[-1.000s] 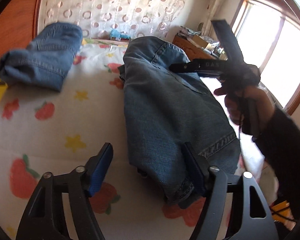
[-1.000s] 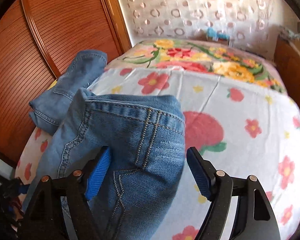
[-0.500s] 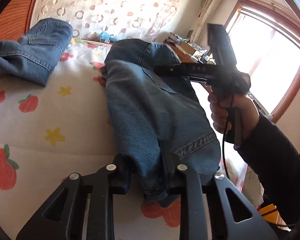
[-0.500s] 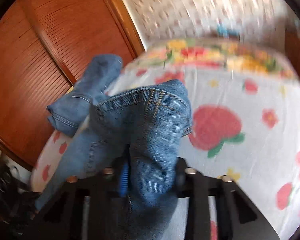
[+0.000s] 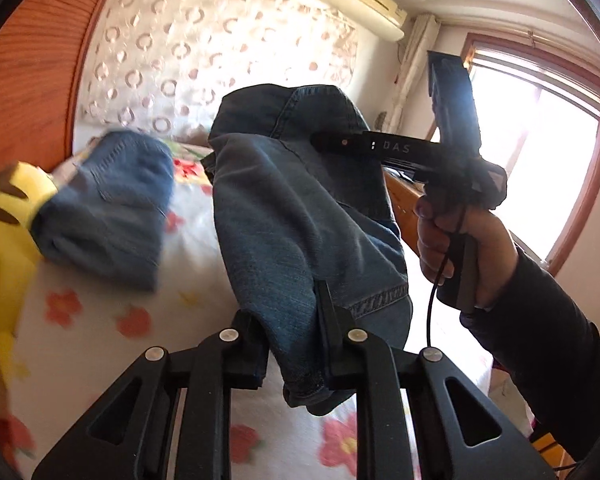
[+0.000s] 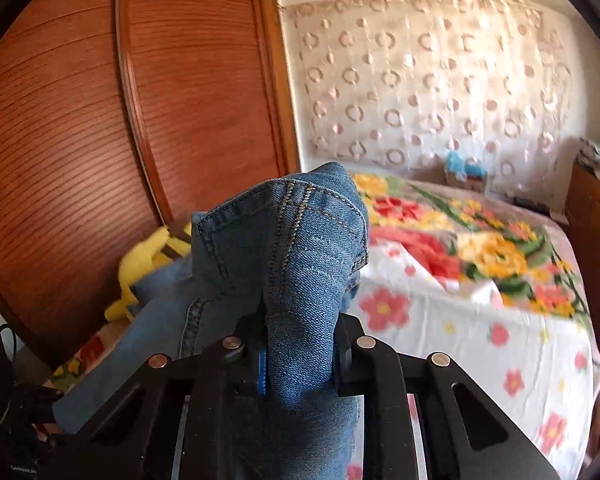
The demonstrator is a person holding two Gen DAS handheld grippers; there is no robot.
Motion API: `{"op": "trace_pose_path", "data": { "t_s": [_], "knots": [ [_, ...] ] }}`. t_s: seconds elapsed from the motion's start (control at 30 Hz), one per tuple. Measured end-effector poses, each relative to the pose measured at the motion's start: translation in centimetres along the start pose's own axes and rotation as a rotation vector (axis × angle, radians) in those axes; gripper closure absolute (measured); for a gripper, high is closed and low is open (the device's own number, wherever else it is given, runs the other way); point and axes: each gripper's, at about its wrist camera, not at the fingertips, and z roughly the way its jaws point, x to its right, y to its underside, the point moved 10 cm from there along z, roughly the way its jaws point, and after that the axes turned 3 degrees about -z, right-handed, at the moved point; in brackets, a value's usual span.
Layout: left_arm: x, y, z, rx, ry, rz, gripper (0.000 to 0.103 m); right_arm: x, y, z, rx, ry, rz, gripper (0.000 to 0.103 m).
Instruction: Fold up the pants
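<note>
The blue denim pants (image 5: 284, 208) hang lifted above the bed between both grippers. My left gripper (image 5: 288, 308) pinches the hem end; its jaws are still closing, with the cloth pressed between the pads. In the right wrist view my right gripper (image 6: 300, 320) clamps the stitched waist end of the pants (image 6: 300, 232), its jaws likewise closing on denim. From the left wrist view the right gripper (image 5: 332, 142) shows side-on, held by a hand (image 5: 468, 248) in a dark sleeve, with its tips buried in the cloth.
A second pair of folded jeans (image 5: 112, 216) lies on the flowered bedsheet (image 5: 100, 320) at the left, beside a yellow plush toy (image 5: 4, 216). A wooden wardrobe (image 6: 100, 120) borders the bed's left side. A window (image 5: 540, 160) and wooden furniture (image 6: 592, 220) stand on the right.
Both grippers went from wide open around the denim to closed on it. Both then rose and tilted up, lifting the pants off the bed.
</note>
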Motion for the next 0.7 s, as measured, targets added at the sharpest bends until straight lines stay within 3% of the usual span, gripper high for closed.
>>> {"op": "trace_pose_path", "data": {
  "t_s": [0.17, 0.43, 0.57, 0.7],
  "knots": [
    [-3.0, -3.1, -2.3, 0.060, -0.047, 0.011, 0.083, -2.8, -3.9, 1.7, 0.032, -0.050, -0.026, 0.081],
    [-10.2, -7.8, -7.0, 0.140, -0.168, -0.010, 0.083, -7.4, -9.3, 8.8, 0.051, -0.199, -0.025, 0.081],
    [-13.8, -9.6, -6.7, 0.148, -0.224, -0.009, 0.084, -6.9, -10.5, 12.9, 0.066, -0.260, 0.006, 0.081],
    [-16.9, -10.1, -2.5, 0.100, -0.249, -0.039, 0.084, -2.6, -9.0, 18.9, 0.038, -0.283, 0.100, 0.081]
  ]
}}
